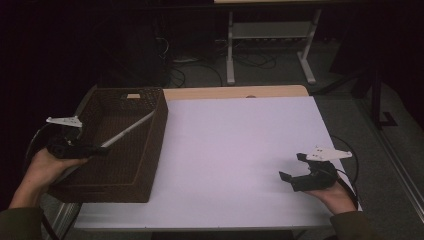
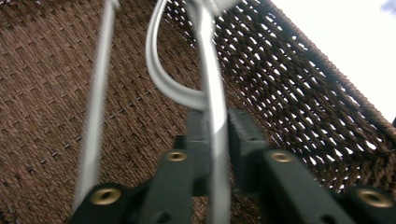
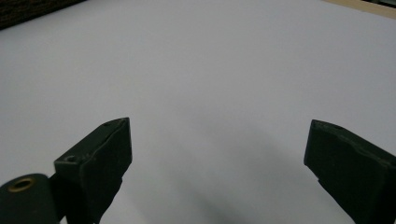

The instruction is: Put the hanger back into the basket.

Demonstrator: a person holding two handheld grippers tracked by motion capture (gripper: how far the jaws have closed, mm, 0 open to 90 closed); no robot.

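A dark brown woven basket [image 1: 156, 145] stands at the table's left. My left gripper [image 1: 102, 149] hovers inside it, shut on a thin white hanger [image 1: 127, 131] whose rod slants up to the basket's right wall. In the left gripper view the jaws [image 2: 215, 126] pinch one white bar of the hanger [image 2: 208, 70], and its curved hook loops just above them against the basket's weave [image 2: 46, 93]. My right gripper [image 1: 291, 166] is held over the white table top [image 1: 240, 145] at the right front, open, with nothing between its jaws [image 3: 217, 140].
The white sheet [image 3: 210, 56] covers most of the table, with a wooden strip [image 1: 235, 92] bare along the far edge. Beyond the table stand a white frame's legs [image 1: 230, 55] and cables on a dark floor. The basket's right wall rises beside the hanger.
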